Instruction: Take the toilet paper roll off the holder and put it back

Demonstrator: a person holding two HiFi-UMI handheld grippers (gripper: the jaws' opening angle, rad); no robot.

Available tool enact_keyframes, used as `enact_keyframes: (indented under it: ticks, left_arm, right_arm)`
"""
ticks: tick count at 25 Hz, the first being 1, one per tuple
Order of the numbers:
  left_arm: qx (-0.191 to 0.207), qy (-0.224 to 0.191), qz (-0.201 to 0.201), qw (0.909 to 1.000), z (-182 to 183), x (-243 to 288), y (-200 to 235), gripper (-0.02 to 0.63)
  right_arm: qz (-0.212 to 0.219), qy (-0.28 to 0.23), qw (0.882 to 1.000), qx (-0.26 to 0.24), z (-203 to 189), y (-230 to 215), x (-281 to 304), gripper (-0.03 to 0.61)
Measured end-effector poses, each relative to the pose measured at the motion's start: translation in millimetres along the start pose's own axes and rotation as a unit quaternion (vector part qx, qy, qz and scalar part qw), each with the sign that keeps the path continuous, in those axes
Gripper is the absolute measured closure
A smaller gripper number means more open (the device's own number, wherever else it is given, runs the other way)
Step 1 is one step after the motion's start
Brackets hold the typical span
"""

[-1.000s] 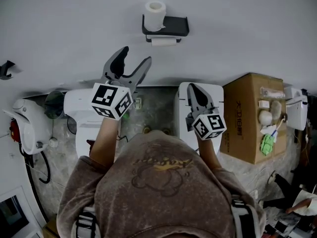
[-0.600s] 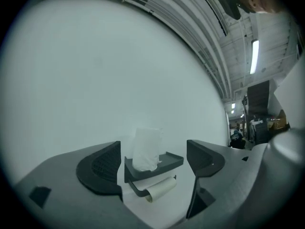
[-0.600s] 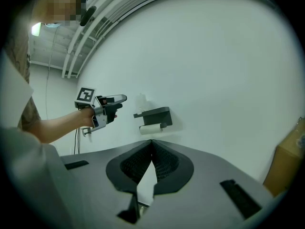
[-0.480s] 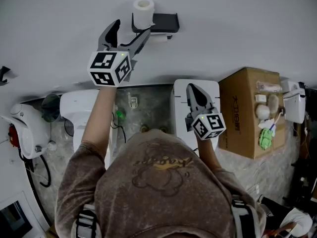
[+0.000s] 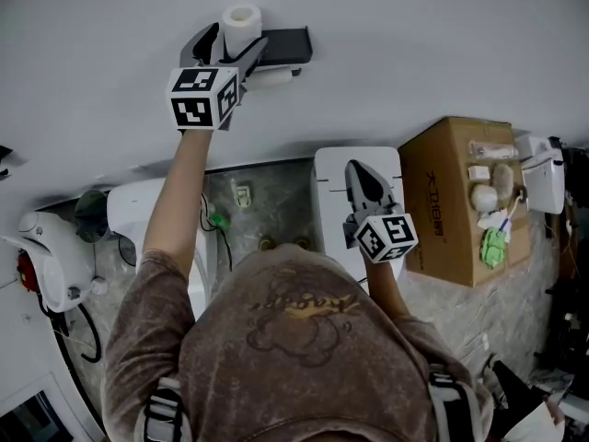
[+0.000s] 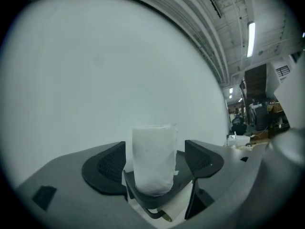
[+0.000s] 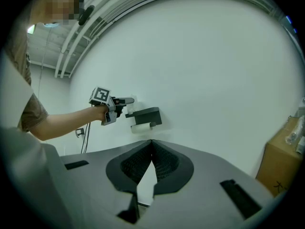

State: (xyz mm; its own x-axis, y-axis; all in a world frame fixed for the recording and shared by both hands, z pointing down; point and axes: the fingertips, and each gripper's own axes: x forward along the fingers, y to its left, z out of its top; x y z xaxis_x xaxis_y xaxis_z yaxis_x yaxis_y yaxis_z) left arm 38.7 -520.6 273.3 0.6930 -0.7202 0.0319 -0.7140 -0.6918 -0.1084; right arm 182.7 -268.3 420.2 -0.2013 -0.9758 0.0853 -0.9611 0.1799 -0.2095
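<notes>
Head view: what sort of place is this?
Probably a bathroom mock-up in a workshop: a wall holder with a toilet paper roll, what looks like a toilet below, open industrial ceiling in left gripper view.

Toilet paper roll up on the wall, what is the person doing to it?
A person holds a gripper in each hand. The left gripper is up at the white toilet paper roll, which stands upright on the black wall holder. Its jaws have just been opening and sit either side of the roll, not squeezing it yet. The right gripper is shut, empty and held lower down.
</notes>
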Motion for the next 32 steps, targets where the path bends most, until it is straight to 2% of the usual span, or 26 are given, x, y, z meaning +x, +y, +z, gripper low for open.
enact_keyframes:
  ticks: [9, 15, 21, 28, 32]
  left_arm:
    - [0.015, 0.015, 0.002, 0.9998, -1, 16, 3, 0.305]
    - [0.013, 0.012, 0.001, 0.9998, 4, 19, 3, 0.313]
    - [0.012, -0.011, -0.004, 0.9999, 21, 12, 3, 0.314]
    - [-0.001, -0.042, -0.038, 0.9984, 46, -7, -20, 0.316]
    - [-0.018, -0.049, -0.063, 0.9967, 45, -23, -41, 0.316]
  right_arm:
    - [-0.016, -0.003, 1.000, 0.002, 2, -11, -3, 0.583]
    - [-0.015, -0.003, 1.000, 0.001, 3, -16, -3, 0.583]
    - [-0.011, -0.005, 1.000, 0.000, 3, -15, 1, 0.583]
    - [-0.009, -0.009, 1.000, 0.000, 6, -15, 2, 0.583]
    - [-0.010, -0.011, 1.000, 0.001, 8, -16, 2, 0.583]
